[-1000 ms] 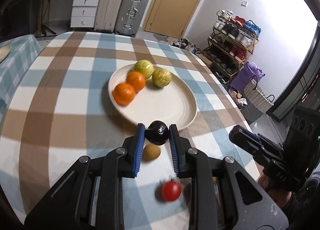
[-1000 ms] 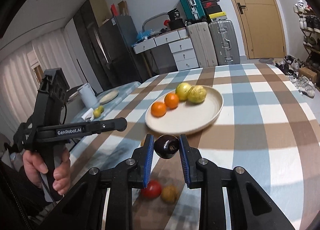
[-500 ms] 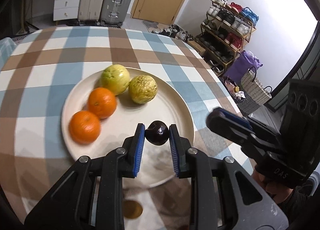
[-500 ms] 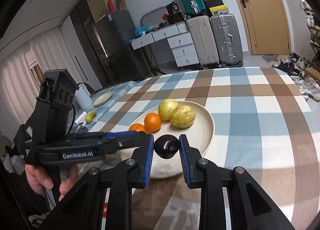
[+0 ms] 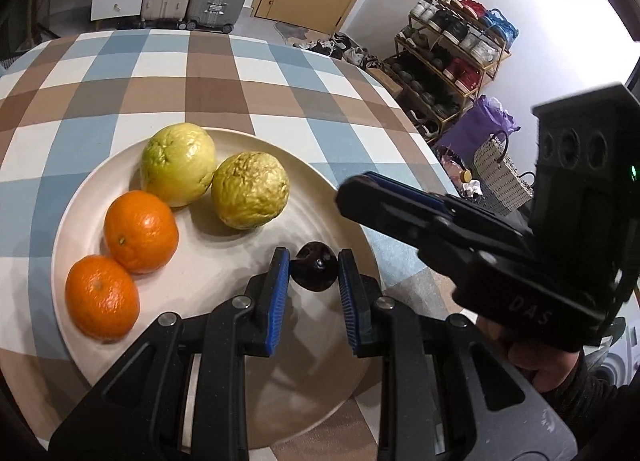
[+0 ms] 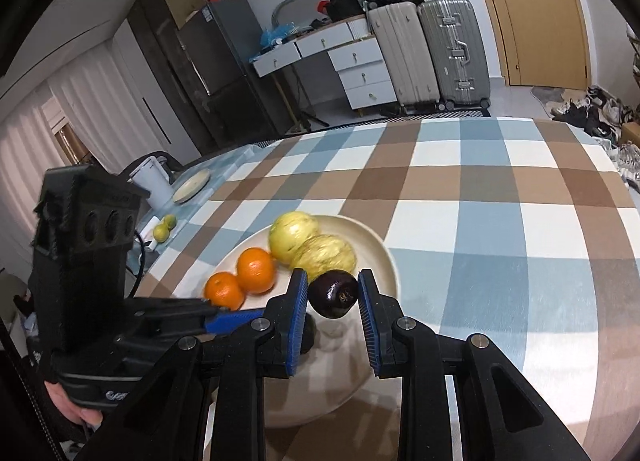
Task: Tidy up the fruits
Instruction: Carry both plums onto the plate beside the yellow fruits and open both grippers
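A cream plate (image 5: 212,257) (image 6: 390,261) on the checked tablecloth holds two oranges (image 5: 141,231) (image 5: 102,297) and two yellow-green fruits (image 5: 178,164) (image 5: 250,189). My left gripper (image 5: 314,269) hangs over the plate's near right part, shut on a small dark purple fruit (image 5: 314,267). My right gripper (image 6: 334,295) is shut on a second dark purple fruit (image 6: 334,293), just above the plate beside the wrinkled yellow fruit (image 6: 326,257). The two grippers are side by side. The right gripper (image 5: 352,193) reaches in over the plate's right rim, and the left gripper (image 6: 240,317) comes in from the left.
The table's (image 5: 400,129) round edge drops off to the right, toward a shoe rack (image 5: 452,49) and a basket (image 5: 500,177). A side table at the left carries a white kettle (image 6: 152,181), a small plate (image 6: 192,185) and green fruits (image 6: 164,227). Suitcases (image 6: 432,49) stand behind.
Both grippers have moved forward from the near part of the table to above the plate, each still holding its dark fruit. The red and brown fruits on the cloth have left view.
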{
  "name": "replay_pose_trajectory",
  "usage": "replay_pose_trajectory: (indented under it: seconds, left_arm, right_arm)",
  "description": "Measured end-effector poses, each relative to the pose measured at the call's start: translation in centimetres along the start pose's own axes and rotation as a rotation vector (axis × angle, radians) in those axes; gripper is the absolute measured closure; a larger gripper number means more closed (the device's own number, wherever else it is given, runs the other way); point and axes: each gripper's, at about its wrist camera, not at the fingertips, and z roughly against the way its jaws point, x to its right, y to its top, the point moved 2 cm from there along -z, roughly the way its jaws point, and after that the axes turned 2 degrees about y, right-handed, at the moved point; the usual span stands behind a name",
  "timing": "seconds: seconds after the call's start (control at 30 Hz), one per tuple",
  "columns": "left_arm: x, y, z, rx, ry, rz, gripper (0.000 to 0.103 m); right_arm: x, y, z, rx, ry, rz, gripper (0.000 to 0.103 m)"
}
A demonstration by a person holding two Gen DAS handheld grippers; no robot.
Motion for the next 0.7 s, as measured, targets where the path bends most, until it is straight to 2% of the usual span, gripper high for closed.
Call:
replay_pose_trajectory:
  seconds: [0.43,0.7]
  left_arm:
    - [-0.3,0.7,-1.3,-0.007,-0.010,-0.006,0.081]
    - [-0.3,1.0,-1.9,-0.006,-0.024,-0.017,0.081]
  right_arm:
    - [1.7,1.3,-2.7,-0.065,0.046,-0.065,0.077]
    - [1.8,1.3,-2.9,-0.057,0.035,-0.070,0.076]
